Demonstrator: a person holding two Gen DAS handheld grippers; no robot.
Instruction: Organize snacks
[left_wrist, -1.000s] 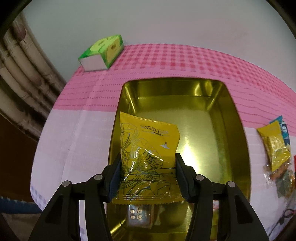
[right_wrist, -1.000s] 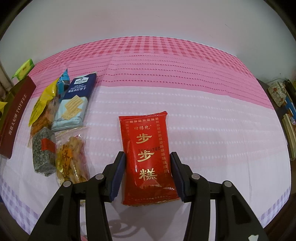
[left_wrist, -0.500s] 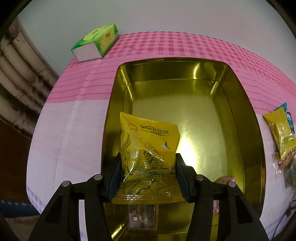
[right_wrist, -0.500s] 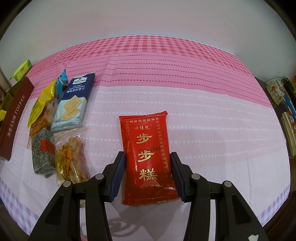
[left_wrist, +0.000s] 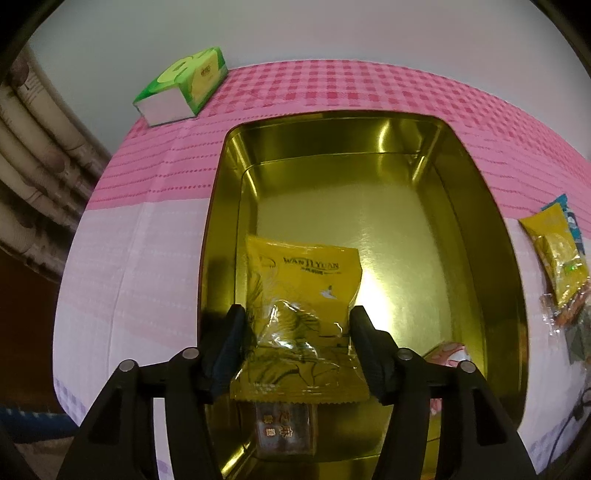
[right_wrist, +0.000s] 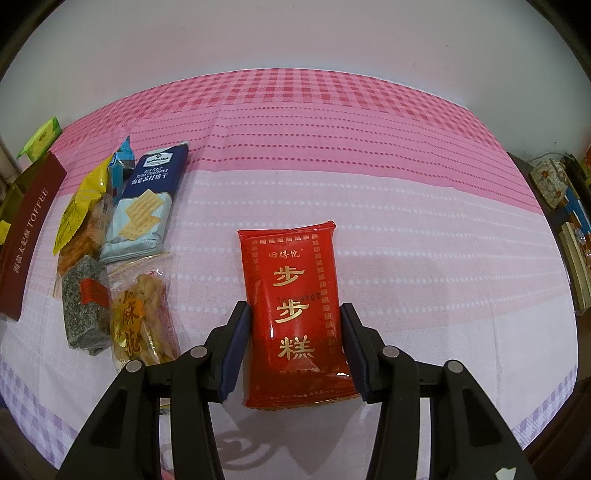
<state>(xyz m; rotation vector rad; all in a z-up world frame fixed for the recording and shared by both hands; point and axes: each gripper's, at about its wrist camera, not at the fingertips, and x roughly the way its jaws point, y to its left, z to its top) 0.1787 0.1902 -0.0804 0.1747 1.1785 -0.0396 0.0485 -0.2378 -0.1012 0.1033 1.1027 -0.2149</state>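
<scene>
The left gripper (left_wrist: 297, 345) points steeply down, its two black fingers reaching up from the bottom of the left wrist view. Its jaws are opening, with a yellow packet (left_wrist: 301, 321) between them; the left pad stands just clear of the packet's edge, while the right pad is at its other edge.

The right gripper (right_wrist: 293, 345) also points steeply down, its black fingers with dark blue pads rising from the bottom of the right wrist view. Its jaws are closed on the sides of a red packet (right_wrist: 295, 310), one pad against each long edge.
</scene>
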